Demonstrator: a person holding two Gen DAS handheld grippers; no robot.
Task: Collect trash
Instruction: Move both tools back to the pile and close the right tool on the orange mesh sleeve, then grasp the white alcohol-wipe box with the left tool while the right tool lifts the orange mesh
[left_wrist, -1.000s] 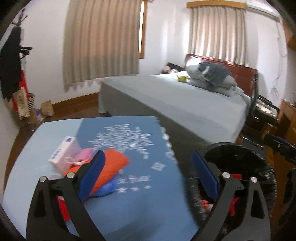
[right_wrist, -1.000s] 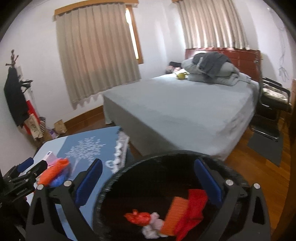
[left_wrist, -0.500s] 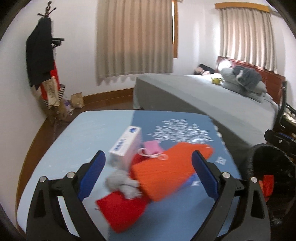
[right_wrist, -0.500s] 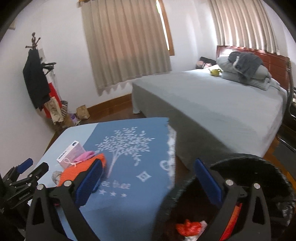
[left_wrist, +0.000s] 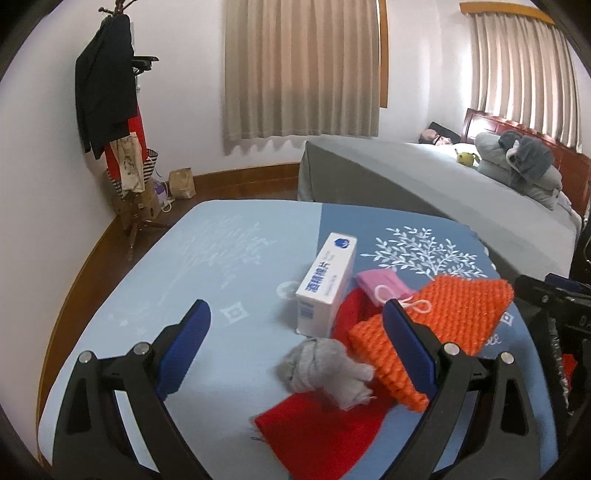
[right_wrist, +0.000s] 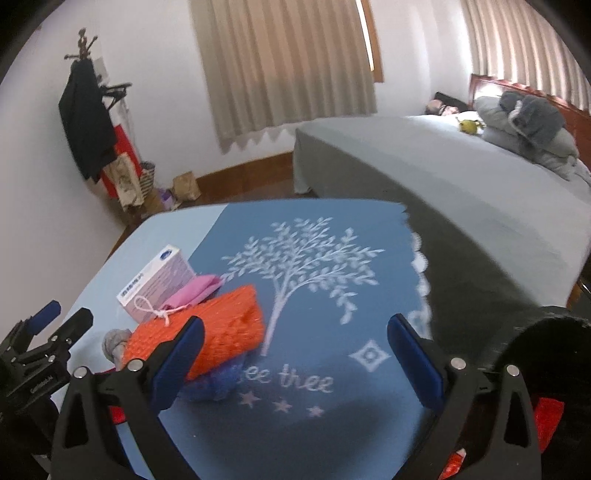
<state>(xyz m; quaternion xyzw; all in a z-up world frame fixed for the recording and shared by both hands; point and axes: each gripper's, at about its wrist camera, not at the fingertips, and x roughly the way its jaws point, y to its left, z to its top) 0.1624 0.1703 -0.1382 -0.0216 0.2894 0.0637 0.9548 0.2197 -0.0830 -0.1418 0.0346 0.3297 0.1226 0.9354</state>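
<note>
Black bin cut off at right edge of right wrist view, only its rough rim and dark inside showing, red scraps low in it hard to make out; in left wrist view it is almost wholly hidden behind the right gripper's frame; blue item under the pile blurred, material unclear. Trash heaped on blue tablecloth printed with a white tree: orange knit piece, coarse and ribbed; flat red knit piece, near edge cut off by the frame; grey wad, soft and crumpled; pink pouch with white cord; white box, stiff card with blue print. Left gripper fingers spread wide, empty; grey wad lies between the tips, orange piece against the right finger, box just beyond. Right gripper likewise wide, empty; pile sits at its left finger, bare cloth between.
</note>
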